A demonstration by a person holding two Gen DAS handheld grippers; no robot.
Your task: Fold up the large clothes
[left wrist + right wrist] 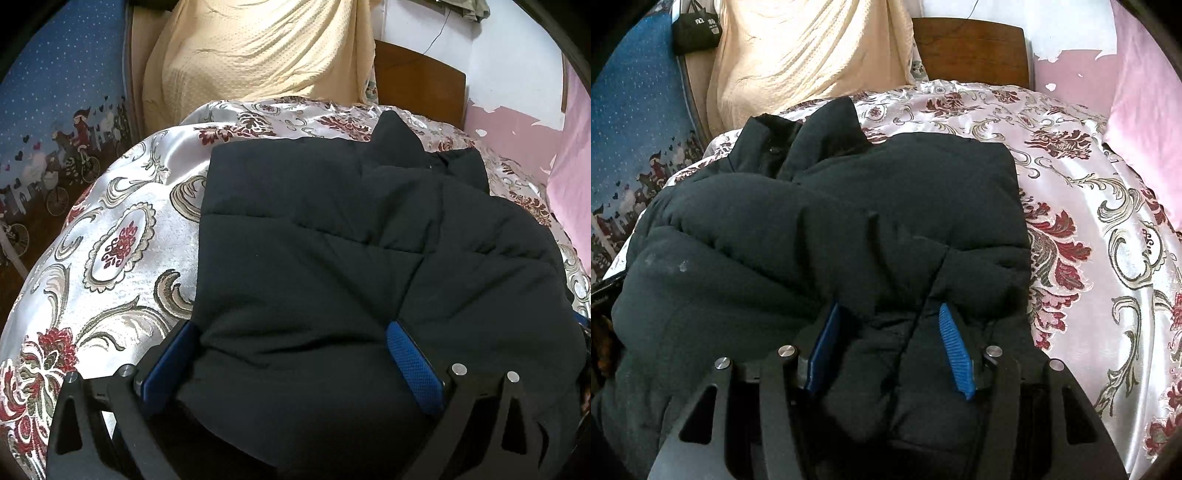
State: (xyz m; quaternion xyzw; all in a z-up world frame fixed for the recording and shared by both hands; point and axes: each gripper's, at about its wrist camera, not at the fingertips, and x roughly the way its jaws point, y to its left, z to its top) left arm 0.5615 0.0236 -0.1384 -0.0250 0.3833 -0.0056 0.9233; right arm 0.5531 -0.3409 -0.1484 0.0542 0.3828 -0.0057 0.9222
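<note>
Blue curtain: a blue, white-dotted curtain with a cartoon bicycle border (55, 110) hangs at the far left.
Cream blanket: a cream textured blanket (258, 51) is draped at the head of the bed, beside a brown wooden headboard (417, 81).
Bedspread: a shiny silver satin bedspread with red floral and scroll motifs (122, 243) covers the bed.
Jacket: a large black quilted padded jacket (314, 229) lies folded on the bedspread, collar towards the headboard.
Left gripper (295, 332): blue-padded fingers spread wide, straddling the jacket's near edge; padding bulges between them, not clamped.
Right gripper (888, 314): fingers partway apart, a fold of jacket between them; whether the pads press it I cannot tell.
Pink fabric: a pink cloth (1141, 92) lies at the far right.
</note>
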